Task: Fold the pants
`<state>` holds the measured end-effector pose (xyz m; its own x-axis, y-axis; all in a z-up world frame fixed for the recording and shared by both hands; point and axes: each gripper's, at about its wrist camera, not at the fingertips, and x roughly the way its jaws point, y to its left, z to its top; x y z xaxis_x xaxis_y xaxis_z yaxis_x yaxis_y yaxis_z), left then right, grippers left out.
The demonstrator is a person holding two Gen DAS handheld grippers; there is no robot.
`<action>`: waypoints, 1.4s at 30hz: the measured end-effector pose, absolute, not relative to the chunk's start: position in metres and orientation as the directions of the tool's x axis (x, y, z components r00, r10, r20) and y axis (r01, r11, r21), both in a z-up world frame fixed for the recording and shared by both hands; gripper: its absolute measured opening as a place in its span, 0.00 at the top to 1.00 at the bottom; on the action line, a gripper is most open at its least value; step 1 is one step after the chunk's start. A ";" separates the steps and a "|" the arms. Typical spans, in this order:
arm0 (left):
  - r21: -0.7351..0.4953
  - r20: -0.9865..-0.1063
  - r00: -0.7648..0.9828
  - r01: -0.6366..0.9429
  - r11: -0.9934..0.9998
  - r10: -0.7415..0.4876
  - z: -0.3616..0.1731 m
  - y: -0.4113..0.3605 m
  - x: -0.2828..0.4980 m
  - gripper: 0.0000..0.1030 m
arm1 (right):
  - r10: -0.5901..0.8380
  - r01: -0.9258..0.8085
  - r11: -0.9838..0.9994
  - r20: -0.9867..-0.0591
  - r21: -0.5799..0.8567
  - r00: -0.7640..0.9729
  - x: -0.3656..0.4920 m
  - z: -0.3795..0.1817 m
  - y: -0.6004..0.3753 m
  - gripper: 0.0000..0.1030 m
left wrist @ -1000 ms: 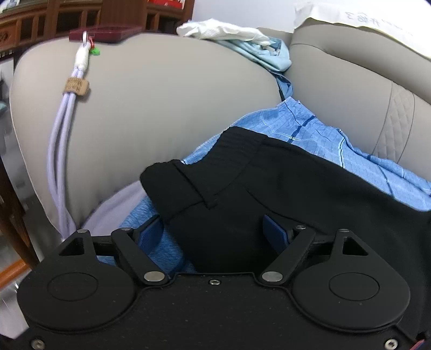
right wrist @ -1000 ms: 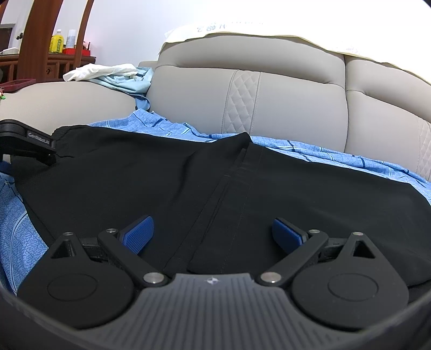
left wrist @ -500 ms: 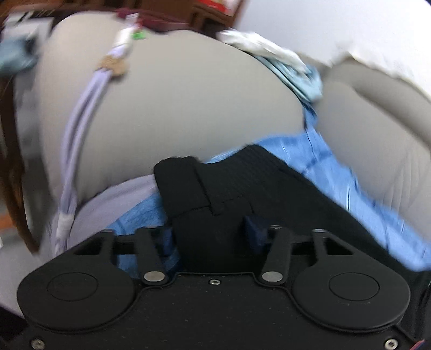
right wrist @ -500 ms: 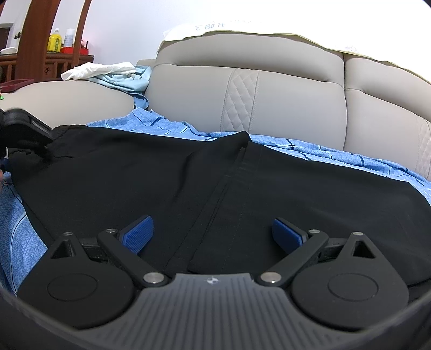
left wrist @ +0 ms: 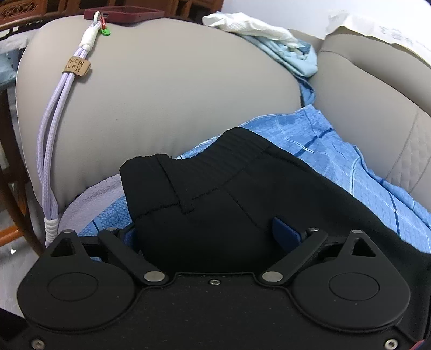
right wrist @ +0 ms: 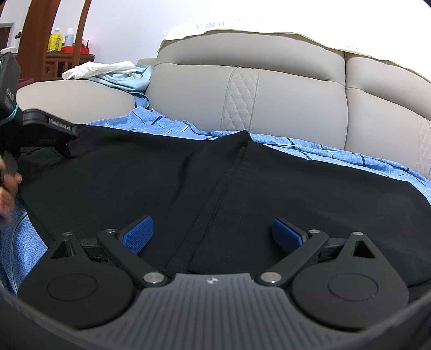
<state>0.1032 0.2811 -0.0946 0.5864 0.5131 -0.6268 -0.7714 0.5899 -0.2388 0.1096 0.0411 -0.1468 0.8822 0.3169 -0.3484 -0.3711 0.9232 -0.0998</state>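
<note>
Black pants [right wrist: 134,183] lie spread flat on a blue sheet [right wrist: 323,153] over the sofa seat. Their waistband corner [left wrist: 215,188] bulges up between the jaws of my left gripper [left wrist: 207,234]. Those jaws are opening and stand wide; the right pad [left wrist: 285,231] is clear of the cloth and the left pad is hidden behind it. In the right wrist view the left gripper [right wrist: 48,126] shows at the far left with a hand [right wrist: 8,185] under it. My right gripper [right wrist: 212,231] hovers open just over the pants' middle seam, with nothing pinched.
A rounded grey armrest [left wrist: 175,94] rises behind the waistband, with a lavender cord [left wrist: 51,134] and a maroon phone [left wrist: 121,13] on it. White and light-blue clothes [right wrist: 107,70] lie at the sofa corner. The sofa's backrest [right wrist: 269,94] stands behind. Wooden furniture stands at the far left.
The left gripper's jaws narrowed on the waistband corner while it swung sideways, then spread wide again. The right gripper and the pants under it have not moved.
</note>
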 end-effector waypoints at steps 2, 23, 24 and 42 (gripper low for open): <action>-0.226 -0.612 0.570 -0.790 0.569 0.548 -0.093 0.279 0.101 0.41 | 0.319 -0.373 0.922 -0.349 -0.100 0.881 0.110 -0.147 0.041 0.03; -0.125 -0.569 0.474 -0.857 0.499 0.672 -0.087 0.249 0.099 0.37 | 0.380 -0.421 0.907 -0.399 -0.017 0.834 0.100 -0.134 0.001 0.03; -0.148 -0.580 0.481 -0.856 0.495 0.658 -0.090 0.253 0.099 0.34 | 0.376 -0.416 0.909 -0.400 -0.014 0.836 0.101 -0.135 -0.002 0.03; -0.369 -0.521 0.691 -0.711 0.598 0.500 -0.064 0.261 0.092 0.77 | 0.367 -0.382 0.924 -0.322 0.017 0.873 0.123 -0.106 -0.045 0.03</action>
<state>0.0922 0.2613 -0.0636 0.6913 0.5002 -0.5214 -0.7112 0.5982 -0.3693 0.1233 -0.0447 -0.1057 0.8727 0.3673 -0.3217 -0.3824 0.9238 0.0175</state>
